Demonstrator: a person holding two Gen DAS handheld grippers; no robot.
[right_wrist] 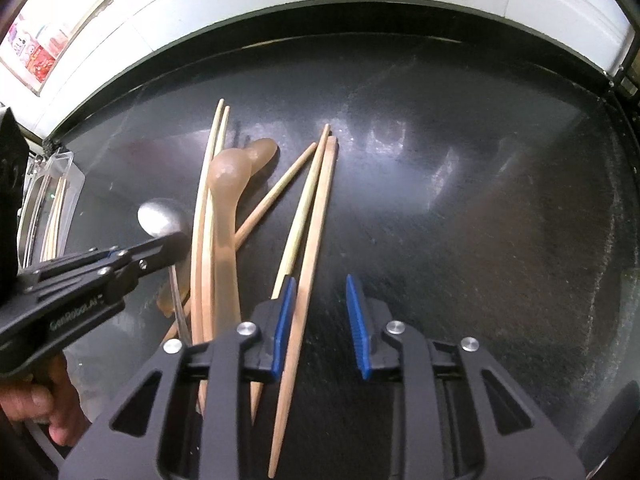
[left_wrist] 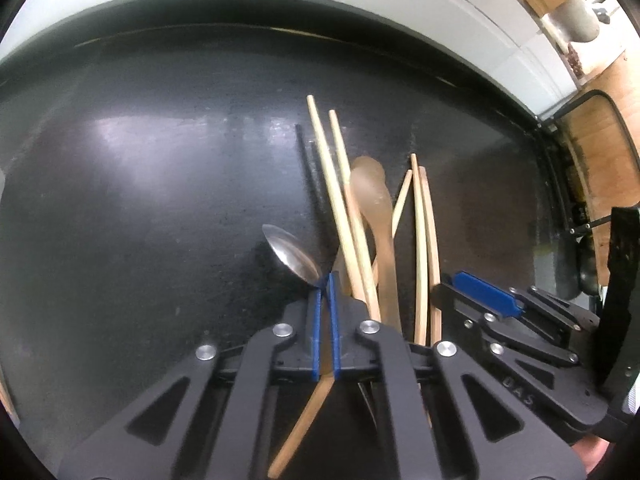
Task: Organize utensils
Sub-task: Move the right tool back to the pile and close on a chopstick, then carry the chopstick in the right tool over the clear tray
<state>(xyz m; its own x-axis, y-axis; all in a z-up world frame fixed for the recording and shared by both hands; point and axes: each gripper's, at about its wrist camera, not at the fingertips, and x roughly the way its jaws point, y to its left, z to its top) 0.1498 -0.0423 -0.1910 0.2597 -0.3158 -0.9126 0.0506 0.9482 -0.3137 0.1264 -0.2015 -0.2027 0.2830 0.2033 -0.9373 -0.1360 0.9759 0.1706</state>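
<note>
Steel spoon [left_wrist: 294,254] sat pinched at its neck in the clenched left gripper [left_wrist: 325,280]. Just right of it lay crossed chopsticks [right_wrist: 304,216] and a tan spoon [right_wrist: 226,216]. Rightmost, the right gripper [right_wrist: 320,292] stood unclenched, straddling one chopstick; closing could snag its neighbour or roll it away.

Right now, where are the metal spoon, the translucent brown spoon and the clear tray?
metal spoon [left_wrist: 294,254], left wrist view, on its bowl.
translucent brown spoon [right_wrist: 229,174], right wrist view, on its bowl.
clear tray [right_wrist: 68,178], right wrist view, on its rim.
</note>
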